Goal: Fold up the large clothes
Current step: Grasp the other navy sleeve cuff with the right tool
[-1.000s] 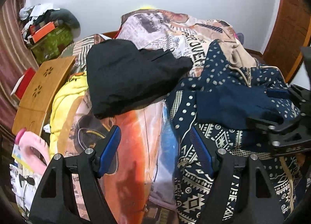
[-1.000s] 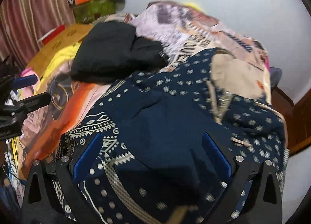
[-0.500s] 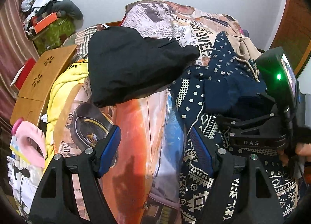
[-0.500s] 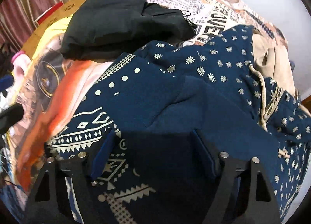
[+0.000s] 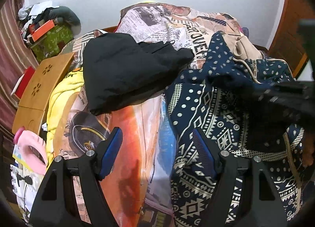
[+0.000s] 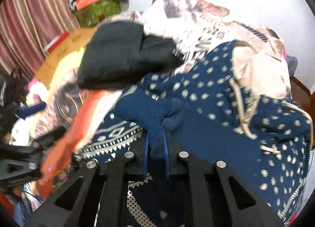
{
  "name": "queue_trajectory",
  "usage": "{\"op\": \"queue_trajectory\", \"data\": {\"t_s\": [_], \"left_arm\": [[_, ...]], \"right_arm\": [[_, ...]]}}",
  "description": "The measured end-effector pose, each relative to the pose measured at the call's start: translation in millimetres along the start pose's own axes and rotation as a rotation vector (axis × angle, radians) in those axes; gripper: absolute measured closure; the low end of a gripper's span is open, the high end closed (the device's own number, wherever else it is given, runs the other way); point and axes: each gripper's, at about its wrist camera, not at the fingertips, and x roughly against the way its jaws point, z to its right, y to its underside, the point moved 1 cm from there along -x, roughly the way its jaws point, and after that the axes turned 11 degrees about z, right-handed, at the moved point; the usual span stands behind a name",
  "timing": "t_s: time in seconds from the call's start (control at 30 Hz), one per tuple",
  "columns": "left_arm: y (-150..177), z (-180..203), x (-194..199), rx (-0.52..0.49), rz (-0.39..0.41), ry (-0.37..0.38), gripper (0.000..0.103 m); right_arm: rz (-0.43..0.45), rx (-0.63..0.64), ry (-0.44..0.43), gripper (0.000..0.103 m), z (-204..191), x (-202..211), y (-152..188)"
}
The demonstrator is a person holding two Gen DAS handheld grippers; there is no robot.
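Observation:
A navy hoodie [image 5: 226, 113] with cream patterns and drawstrings lies crumpled on the right side of the bed. My right gripper [image 6: 156, 140] has its jaws closing, and a plain navy knit fold of the hoodie [image 6: 141, 111] is pinched between the blue pads. The left wrist view shows that gripper only as a dark blur at the right edge. My left gripper [image 5: 156, 136] stands open over the orange bed cover [image 5: 133, 128], just left of the hoodie's edge, with nothing between its fingers. A black garment [image 5: 128, 69] lies folded behind.
A wooden lap table [image 5: 43, 85], a yellow cloth [image 5: 63, 89] and a pink item [image 5: 29, 146] crowd the bed's left side. A green box [image 5: 51, 38] with clutter sits in the far left corner by a striped curtain [image 6: 29, 20]. A wooden door [image 5: 291, 30] stands at the right.
The right gripper's jaws went from wide apart to nearly together, pinching the hoodie's navy knit fold and raising it. In the left wrist view that gripper shifted right. The left gripper stayed put.

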Motion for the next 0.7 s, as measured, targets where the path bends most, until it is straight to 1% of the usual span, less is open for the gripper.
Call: {"op": "queue_trajectory", "data": {"t_s": [0.2, 0.3, 0.4, 0.5, 0.53, 0.7], "left_arm": [[-8, 13, 0, -0.022, 0.012, 0.014, 0.031], [-9, 20, -5, -0.032, 0.008, 0.023, 0.031], [-7, 28, -15, -0.038, -0.009, 0.034, 0.031], [-1, 33, -28, -0.044, -0.038, 0.033, 0.031], [3, 35, -36, -0.045, -0.058, 0.03, 0.031], [23, 40, -64, -0.055, -0.144, 0.023, 0.031]], "right_arm": [[0.175, -0.069, 0.029, 0.092, 30, 66, -25], [0.251, -0.1, 0.067, 0.092, 50, 99, -31], [0.307, -0.127, 0.109, 0.092, 69, 128, -31], [0.336, -0.156, 0.165, 0.092, 89, 147, -24], [0.338, -0.17, 0.178, 0.092, 96, 150, -21], [0.301, -0.252, 0.239, 0.092, 128, 156, 8]]}}
